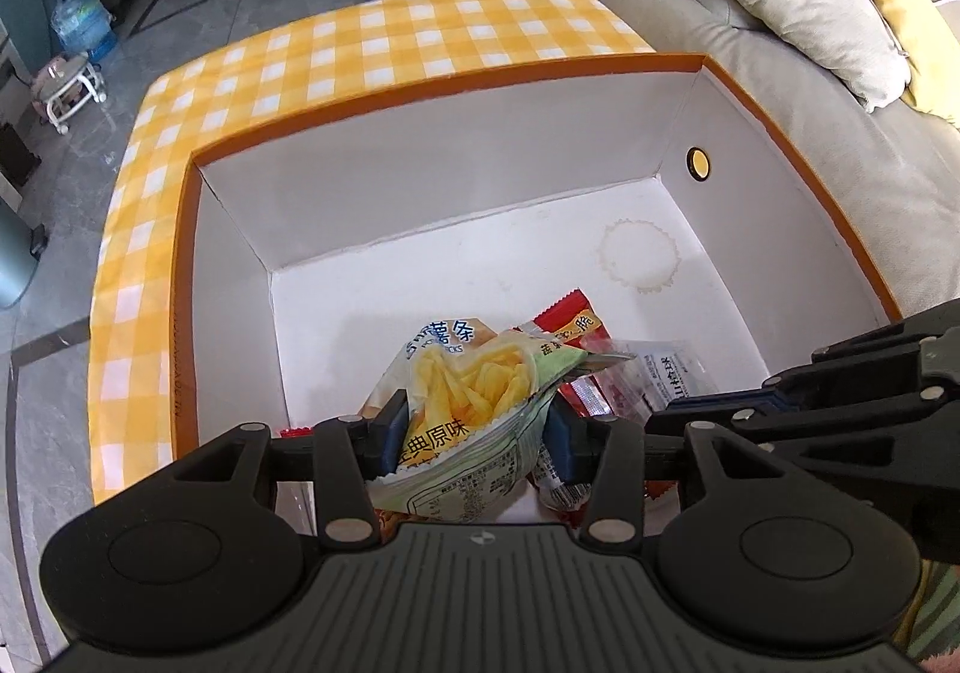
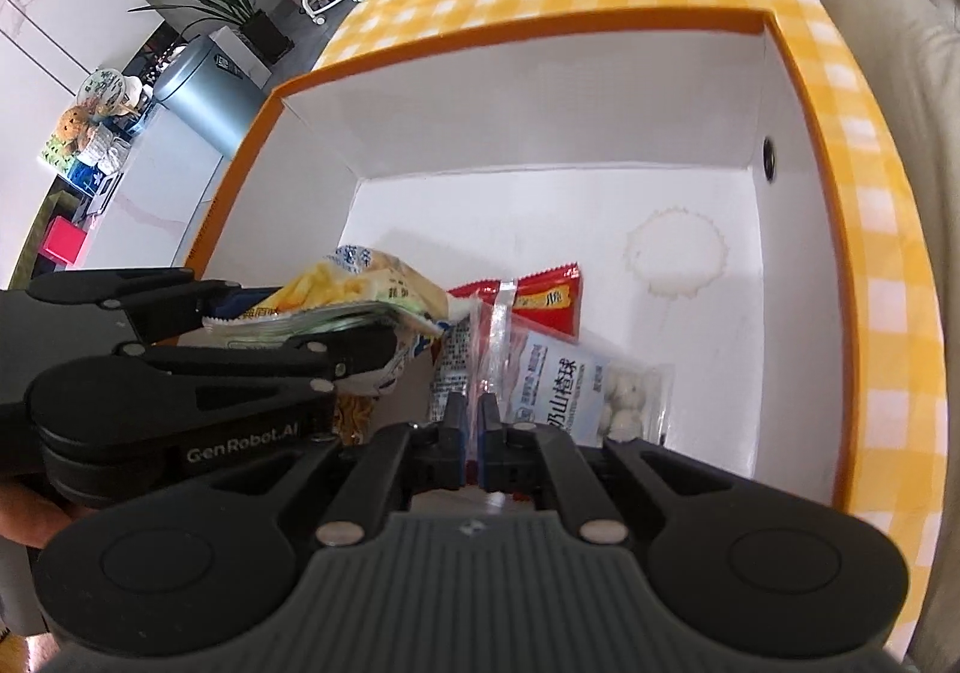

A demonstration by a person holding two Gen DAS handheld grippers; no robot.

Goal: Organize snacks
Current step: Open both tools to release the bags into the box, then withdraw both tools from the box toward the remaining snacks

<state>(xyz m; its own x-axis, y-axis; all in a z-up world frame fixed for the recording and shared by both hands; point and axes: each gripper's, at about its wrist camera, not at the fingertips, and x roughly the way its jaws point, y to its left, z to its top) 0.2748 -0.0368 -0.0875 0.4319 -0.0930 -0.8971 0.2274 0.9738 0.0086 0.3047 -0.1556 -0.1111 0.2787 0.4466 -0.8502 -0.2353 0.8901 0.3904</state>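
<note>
Snack packets are gathered at the near side of a white box with an orange rim (image 1: 780,90), which stands on a desk under a yellow checked cloth (image 1: 372,48). The potato-stick bag (image 1: 474,403) is seen between the jaws of the left gripper (image 1: 474,427), both blue pads against its sides, pinching it. The clear hawthorn-ball packet (image 2: 576,385) is held by its edge in the right gripper (image 2: 472,433), whose jaws are pressed together on it. A red packet (image 2: 546,301) lies just beyond both grippers on the box floor.
</note>
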